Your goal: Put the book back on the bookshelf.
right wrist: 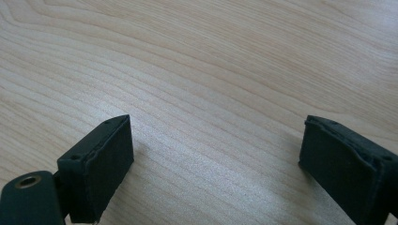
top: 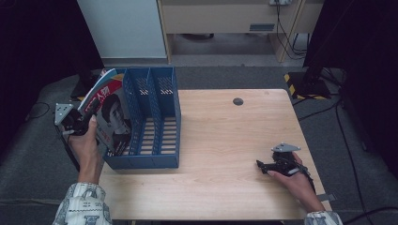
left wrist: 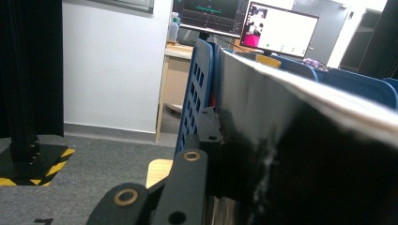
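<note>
now | left gripper [top: 89, 118]: jaws clamped on magazine [top: 112, 115] | magazine: tilted, lower end in leftmost slot of blue rack [top: 155, 122] at table's [top: 225, 159] left edge | right gripper [right wrist: 213, 164]: jaws wide apart, nothing between, low over bare table

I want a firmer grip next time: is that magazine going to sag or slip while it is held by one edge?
Probably floppy: the magazine is thin and the left gripper clamps only its edge. Its glossy cover may slip. It leans on the blue file rack, which likely steadies it.
</note>
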